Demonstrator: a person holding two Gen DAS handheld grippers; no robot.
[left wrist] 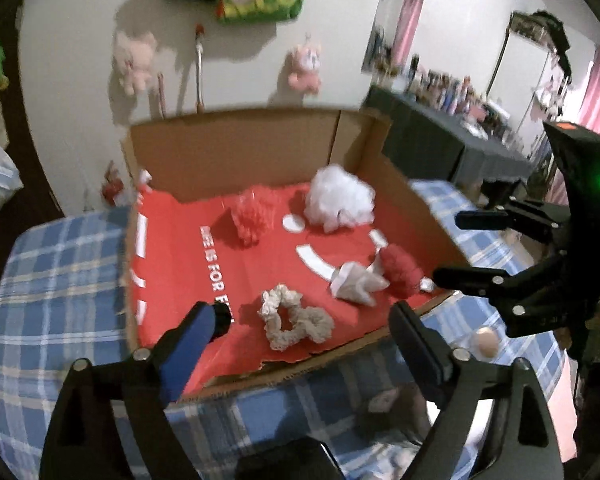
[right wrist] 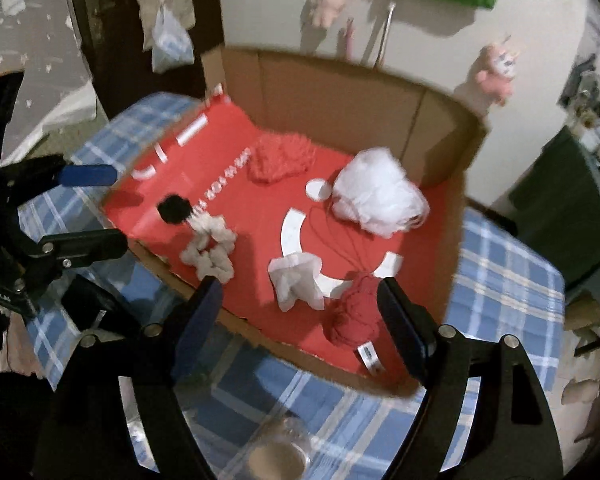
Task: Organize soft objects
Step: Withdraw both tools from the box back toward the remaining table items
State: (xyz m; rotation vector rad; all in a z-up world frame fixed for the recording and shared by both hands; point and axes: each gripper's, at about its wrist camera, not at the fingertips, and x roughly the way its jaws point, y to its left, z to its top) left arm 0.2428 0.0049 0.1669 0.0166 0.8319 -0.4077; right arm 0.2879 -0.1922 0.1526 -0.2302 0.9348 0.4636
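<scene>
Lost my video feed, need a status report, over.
Left tool and right tool open, empty. Beige scrunchie, red scrunchie lying in box. Nothing blocking.

Left wrist: near, angled down from the left; right wrist: likewise from the right; both share red-lined cardboard box (left wrist: 236,148) (right wrist: 340,88).

- We saw a brown cardboard box (left wrist: 236,148), matt, its floor lined with smooth red printed paper.
- The white pouf (left wrist: 338,198) looked like fluffy mesh (netting, we thought).
- The beige scrunchie (left wrist: 296,322) was crinkled cloth.
- The tablecloth (left wrist: 60,280) was blue plaid woven fabric.
- The left gripper (left wrist: 312,328) was matt black plastic with shiny metal pins.
</scene>
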